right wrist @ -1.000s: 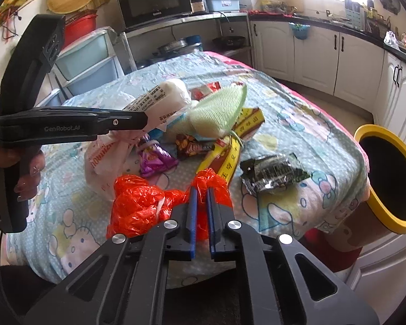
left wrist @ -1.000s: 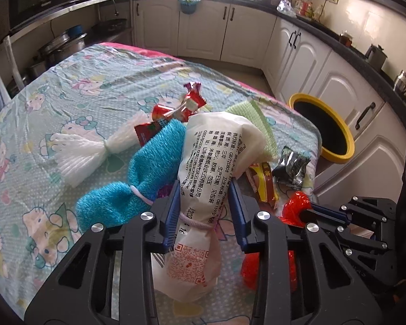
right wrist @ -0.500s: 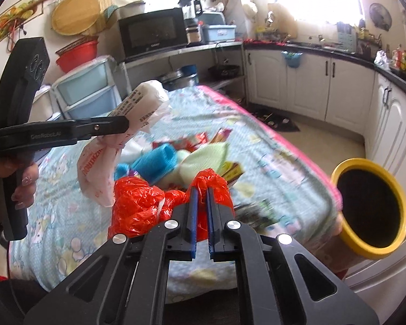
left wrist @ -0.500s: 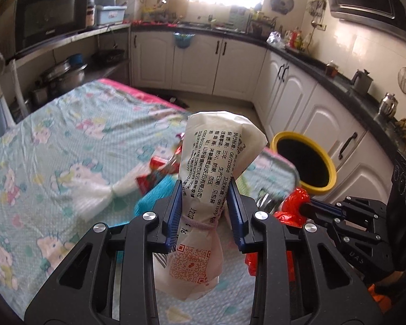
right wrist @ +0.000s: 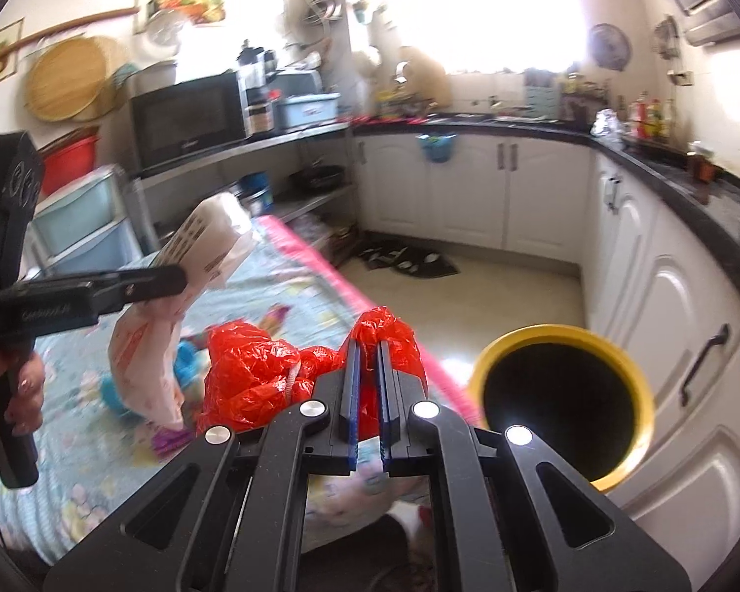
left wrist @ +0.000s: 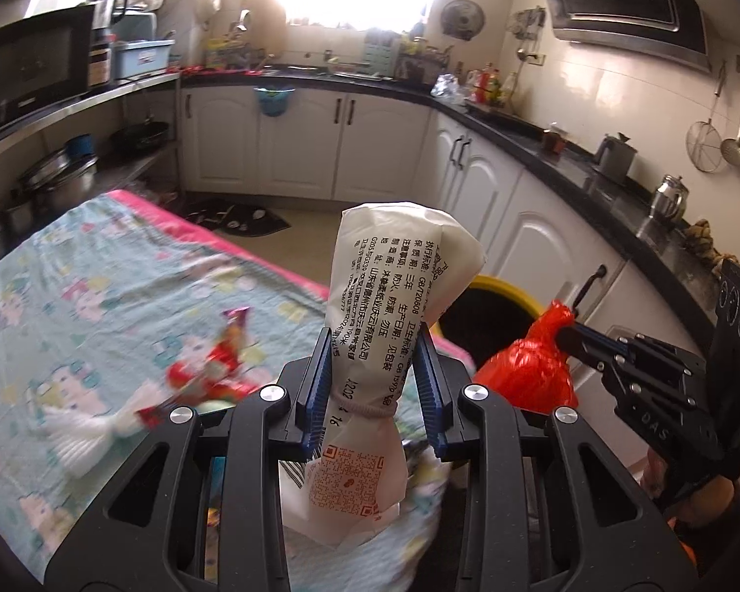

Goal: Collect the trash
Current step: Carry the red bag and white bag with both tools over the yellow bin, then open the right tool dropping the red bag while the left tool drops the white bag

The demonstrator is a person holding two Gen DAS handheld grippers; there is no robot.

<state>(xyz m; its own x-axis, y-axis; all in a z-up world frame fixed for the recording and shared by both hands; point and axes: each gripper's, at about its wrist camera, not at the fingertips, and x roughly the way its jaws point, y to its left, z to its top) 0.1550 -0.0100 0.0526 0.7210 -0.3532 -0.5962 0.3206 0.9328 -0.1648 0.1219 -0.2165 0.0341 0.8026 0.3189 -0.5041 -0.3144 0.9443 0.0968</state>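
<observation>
1. Both held items are now clear of the surface (left wrist: 89, 266), where a second earlier they sat low among the litter on the patterned cloth. The white paper package (left wrist: 394, 306) and the red plastic bag (right wrist: 271, 370) have risen together and swung toward the yellow-rimmed bin (right wrist: 562, 389).
2. The left gripper (left wrist: 372, 380) is clenched around the white paper package, its blue pads pressing the narrow waist just above a rubber band.
3. The right gripper (right wrist: 367, 385) is squeezed almost fully together on a pinch of the red plastic bag; the bulk of the bag bulges out to the left of the fingers.
4. For the task, this reads as the carry stage: two pieces of trash are lifted and heading for the bin, which stands on the floor just beyond the surface's pink edge, against the white cabinets. Neither is over the opening yet.
5. Other litter stays behind on the cloth: a red snack wrapper (left wrist: 212, 370) and a white bundle (left wrist: 93, 429), so more trips look likely.
6. The white paper package's long axis runs along the left gripper's fingers, its rounded top pointing forward and up, its printed tail hanging back toward the camera.
7. The red plastic bag is a crumpled lump with no clear long axis.
</observation>
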